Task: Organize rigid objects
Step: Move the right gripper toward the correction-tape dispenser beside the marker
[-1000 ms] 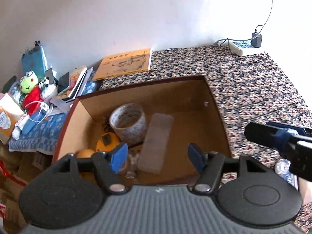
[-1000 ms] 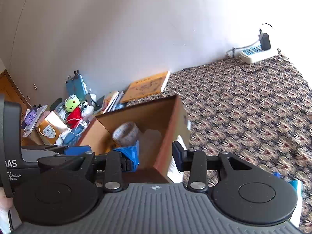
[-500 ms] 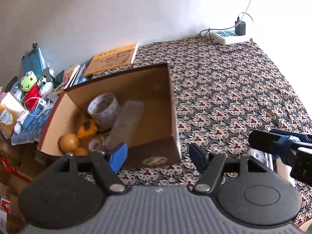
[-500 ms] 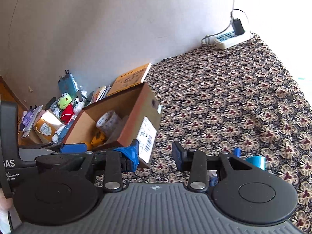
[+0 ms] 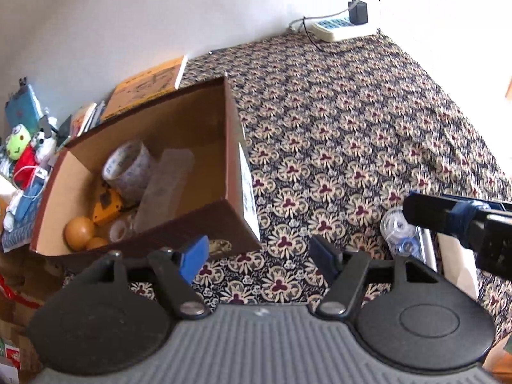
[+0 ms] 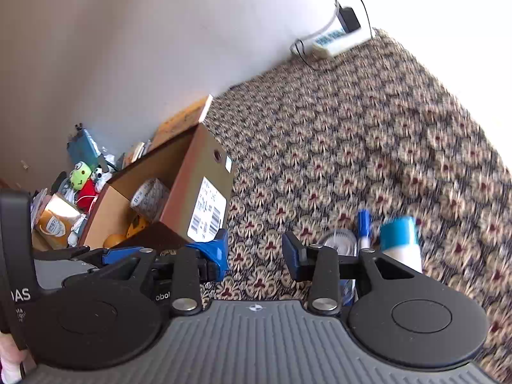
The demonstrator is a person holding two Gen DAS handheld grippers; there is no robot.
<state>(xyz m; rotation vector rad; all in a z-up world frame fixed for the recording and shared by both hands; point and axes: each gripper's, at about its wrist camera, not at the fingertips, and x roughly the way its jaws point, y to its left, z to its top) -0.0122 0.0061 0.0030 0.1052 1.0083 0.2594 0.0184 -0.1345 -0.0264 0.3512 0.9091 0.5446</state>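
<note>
An open cardboard box [image 5: 230,147] stands on the patterned cloth, seen also as the box [image 6: 204,172] in the right wrist view. Inside lie a printed tape roll [image 5: 128,166], a clear flat case [image 5: 166,188], a yellow tape measure [image 5: 107,206] and orange balls [image 5: 78,228]. My left gripper [image 5: 259,254] is open and empty, over the cloth just right of the box's near corner. My right gripper [image 6: 254,251] is open and empty too. Close to its right finger lie a blue-capped white tube [image 6: 400,240], a blue marker [image 6: 363,224] and a clear round tape dispenser [image 5: 400,227].
A white power strip [image 5: 332,27] with a black plug lies at the far edge by the wall. An orange book [image 5: 147,86], more books and a green plush frog [image 5: 17,144] crowd the left beyond the box. The patterned cloth [image 5: 368,121] spreads out to the right.
Both grippers have drawn back and to the right, away from over the box, and sunk a little. The box now sits to the left; the tube, marker and dispenser have come into view.
</note>
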